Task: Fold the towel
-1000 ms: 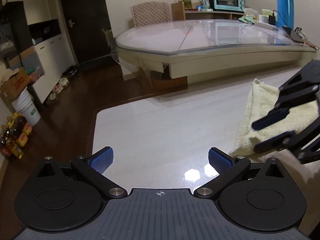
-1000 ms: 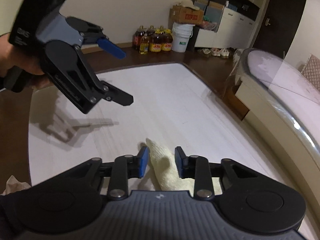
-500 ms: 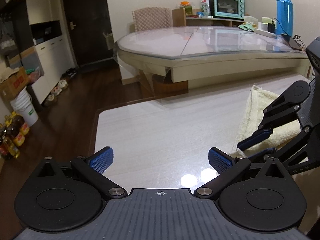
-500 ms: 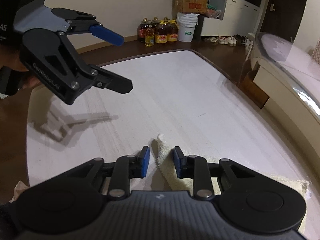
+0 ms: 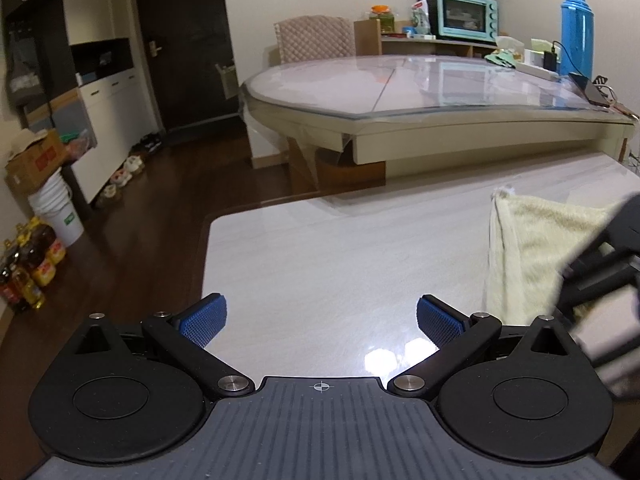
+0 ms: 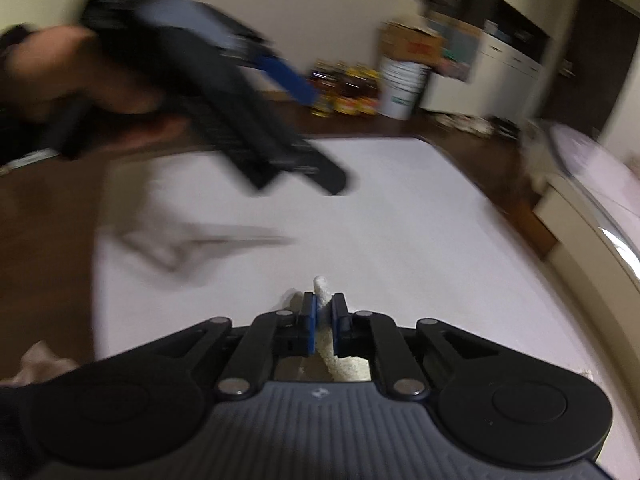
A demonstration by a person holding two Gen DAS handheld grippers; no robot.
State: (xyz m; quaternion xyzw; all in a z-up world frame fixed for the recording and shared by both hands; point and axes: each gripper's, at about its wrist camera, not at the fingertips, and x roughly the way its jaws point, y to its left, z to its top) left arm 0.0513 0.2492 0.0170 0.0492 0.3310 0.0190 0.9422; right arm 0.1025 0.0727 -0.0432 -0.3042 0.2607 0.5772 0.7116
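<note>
on the pale glossy table [image 5: 320, 264], the cream terry towel [image 5: 524, 248] lies partly lifted. the right gripper [image 6: 324, 316] pinches one corner; the left gripper [image 5: 320, 318] gapes wide, holding nothing. folding looks unfinished.

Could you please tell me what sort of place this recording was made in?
Most likely a home dining or living area: a glass-topped dining table with a padded chair, a countertop toaster oven on a shelf, and shoes lined up near the door.
</note>
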